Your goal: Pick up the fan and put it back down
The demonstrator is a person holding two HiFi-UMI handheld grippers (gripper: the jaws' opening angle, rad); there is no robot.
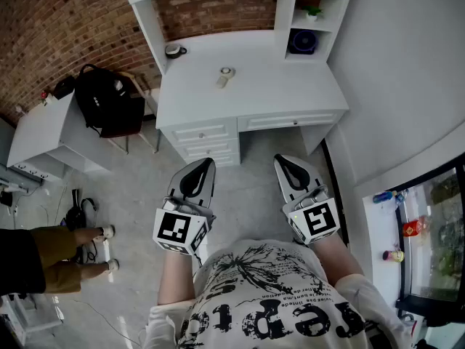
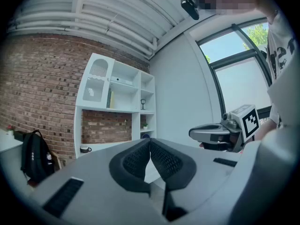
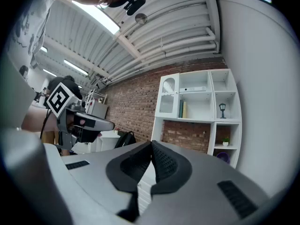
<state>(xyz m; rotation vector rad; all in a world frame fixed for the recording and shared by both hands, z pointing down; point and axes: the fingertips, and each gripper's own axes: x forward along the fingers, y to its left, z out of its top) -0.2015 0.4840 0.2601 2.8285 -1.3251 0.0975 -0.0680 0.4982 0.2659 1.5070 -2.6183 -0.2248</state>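
A small pale object (image 1: 227,75), seemingly the fan, lies in the middle of the white desk (image 1: 276,86). It is too small to make out clearly. A round dark blue thing (image 1: 303,42) stands in the lower right cubby of the hutch. My left gripper (image 1: 207,163) and right gripper (image 1: 280,158) are held level side by side over the floor, well short of the desk's drawers. Both are shut with nothing between the pads. In the left gripper view the jaws (image 2: 150,140) meet at the tip. The right gripper (image 3: 151,144) looks the same in its own view.
A dark mug (image 1: 173,50) sits at the desk's back left and a small plant (image 1: 312,11) on a shelf. A black backpack (image 1: 109,100) rests on a chair beside a white side table (image 1: 43,133). A person's legs (image 1: 80,249) stand at the left.
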